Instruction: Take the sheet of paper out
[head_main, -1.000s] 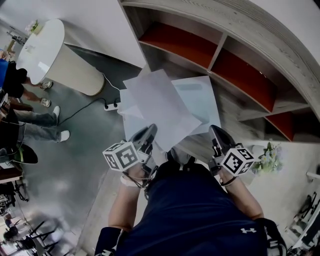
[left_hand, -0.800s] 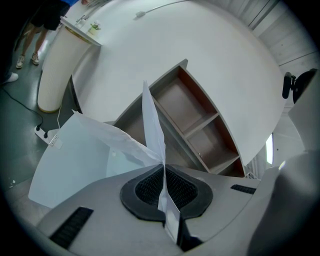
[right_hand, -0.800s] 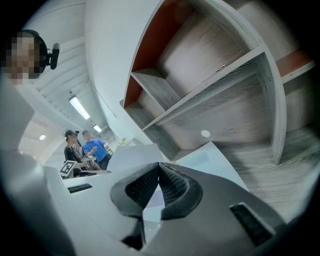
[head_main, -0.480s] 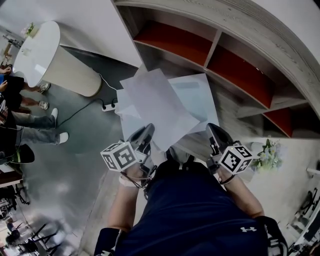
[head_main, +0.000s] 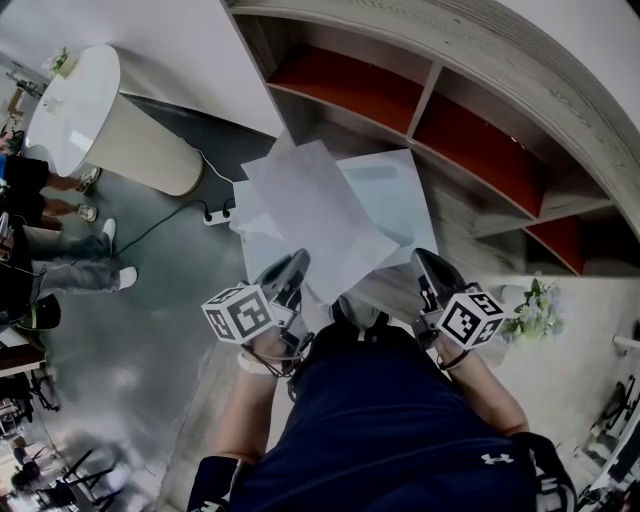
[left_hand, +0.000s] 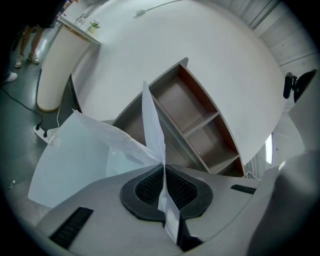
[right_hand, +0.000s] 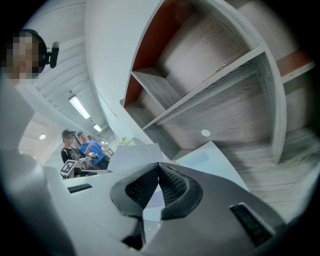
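- Nothing has been moved; both grippers are kept tilted slightly down.
- Left gripper (head_main: 297, 259) fingers: clamped on the sheet of paper (head_main: 312, 205).
- Right gripper (head_main: 424, 262) fingers: clamped on the pale sleeve (head_main: 395, 195).

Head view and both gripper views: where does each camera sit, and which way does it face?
Head view: on the person's head, facing steeply down; shows left gripper, right gripper, torso.
Left gripper view: on that gripper, facing the shelf; jaws pinch the sheet of paper.
Right gripper view: likewise, facing the shelf; jaws closed on the folder.
Shared: shelf, paper.
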